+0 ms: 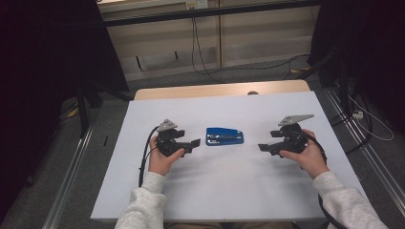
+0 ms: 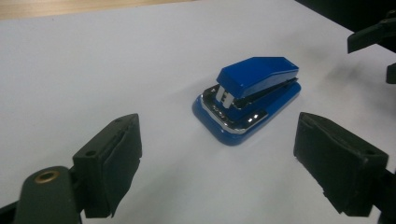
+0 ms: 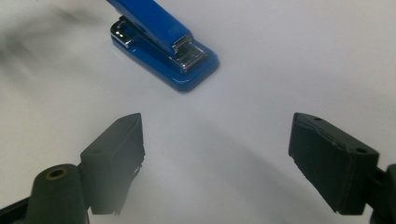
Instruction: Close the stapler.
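Nearest the person, two grey-sleeved hands hold the left gripper (image 1: 195, 144) and the right gripper (image 1: 263, 147) just above the white table (image 1: 143, 191), each with its blocky, matte black jaws spread wide and gripping nothing. Between them, apart from both and touched by neither, a small blue stapler (image 1: 224, 136) lies flat on the smooth tabletop, its glossy plastic shell wedge-shaped over a rounded base with a shiny chrome plate. Beyond it a pale wooden strip (image 1: 219, 89) edges the table's far side, with grey floor (image 1: 248, 71) and trailing black cables (image 1: 200, 57) behind.
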Motion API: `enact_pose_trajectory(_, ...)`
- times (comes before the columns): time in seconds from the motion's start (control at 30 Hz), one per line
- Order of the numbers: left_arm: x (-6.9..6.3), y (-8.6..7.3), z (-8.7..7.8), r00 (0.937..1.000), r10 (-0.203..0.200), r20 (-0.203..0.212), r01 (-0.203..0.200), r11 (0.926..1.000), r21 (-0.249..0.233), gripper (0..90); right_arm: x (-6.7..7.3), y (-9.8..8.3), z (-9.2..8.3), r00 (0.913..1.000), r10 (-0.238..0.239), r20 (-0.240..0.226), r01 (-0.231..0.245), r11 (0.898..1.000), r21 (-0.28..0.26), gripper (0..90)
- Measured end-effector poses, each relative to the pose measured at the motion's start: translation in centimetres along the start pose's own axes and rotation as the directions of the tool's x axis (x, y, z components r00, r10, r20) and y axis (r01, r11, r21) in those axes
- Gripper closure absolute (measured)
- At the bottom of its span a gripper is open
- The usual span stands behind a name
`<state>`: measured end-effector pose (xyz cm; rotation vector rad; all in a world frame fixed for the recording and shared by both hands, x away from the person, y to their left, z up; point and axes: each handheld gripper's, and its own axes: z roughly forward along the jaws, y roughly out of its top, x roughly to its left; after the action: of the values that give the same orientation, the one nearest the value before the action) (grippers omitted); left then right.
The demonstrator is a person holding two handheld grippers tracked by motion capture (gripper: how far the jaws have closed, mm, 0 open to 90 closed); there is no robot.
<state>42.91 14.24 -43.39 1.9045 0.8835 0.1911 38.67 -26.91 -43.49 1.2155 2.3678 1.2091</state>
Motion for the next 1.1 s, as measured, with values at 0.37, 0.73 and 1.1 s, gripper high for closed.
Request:
enact_pose_trajectory(0.37, -0.6, -0.7, -2.2, 0.9997, 0.023, 0.01, -0.023, 0.9996, -0.014, 10.8, 1.2, -1.0, -1.7, 0.9998, -0.022, 0.001, 0.022, 1.0, 0.0, 14.8)
enact_pose_trajectory(0.73, -0.5, -2.3, -4.5, 0.9997, 0.025, -0.006, -0.025, 0.9997, -0.006, 9.1, 2.1, -1.8, -2.4, 0.999, -0.044, -0.002, 0.044, 0.999, 0.013, 13.7)
enact_pose_trajectory(1.1, 0.0, -3.5, -7.1, 0.9993, 0.021, -0.032, -0.021, 0.9996, -0.02, 8.6, 2.9, -2.6, -2.7, 0.9981, -0.062, -0.003, 0.062, 0.998, 0.027, 13.0)
